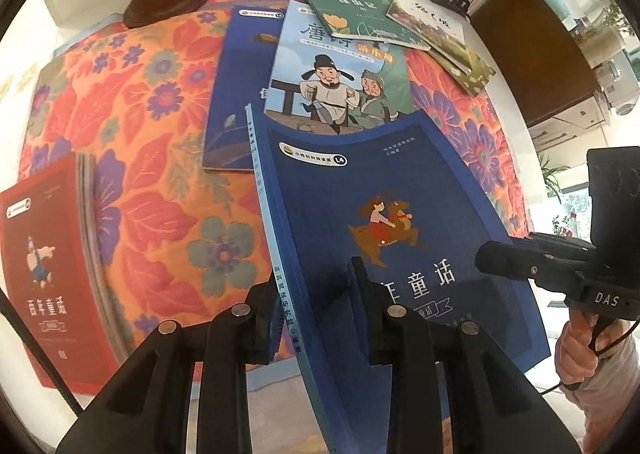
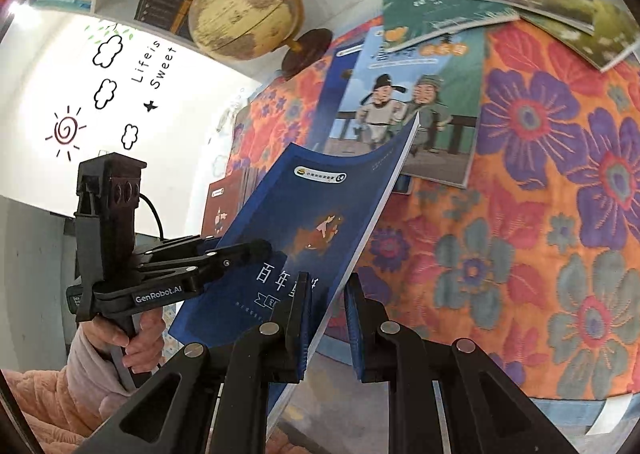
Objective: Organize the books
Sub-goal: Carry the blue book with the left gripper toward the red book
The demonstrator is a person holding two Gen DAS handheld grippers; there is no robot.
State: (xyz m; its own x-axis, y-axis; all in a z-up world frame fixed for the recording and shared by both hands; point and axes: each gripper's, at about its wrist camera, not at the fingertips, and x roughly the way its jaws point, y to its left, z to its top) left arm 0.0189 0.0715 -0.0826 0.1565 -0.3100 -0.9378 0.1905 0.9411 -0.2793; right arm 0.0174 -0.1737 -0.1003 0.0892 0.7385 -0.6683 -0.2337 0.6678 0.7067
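My left gripper (image 1: 316, 306) is shut on the spine edge of a dark blue book (image 1: 384, 214) and holds it tilted above the floral cloth. The same blue book (image 2: 304, 222) shows in the right wrist view, with the left gripper (image 2: 256, 248) clamped on its left side. My right gripper (image 2: 326, 318) straddles the book's lower right edge with its jaws a little apart, not pressing it. In the left wrist view the right gripper (image 1: 486, 256) sits just off the book's right edge. A red book (image 1: 48, 262) lies at the left.
Other books lie at the back of the floral cloth (image 1: 160, 182): a light blue picture book (image 1: 336, 86), a dark blue one (image 1: 236, 94), a green one (image 1: 352, 6) and a pale one (image 1: 432, 22). A globe (image 2: 244, 10) stands at the back left.
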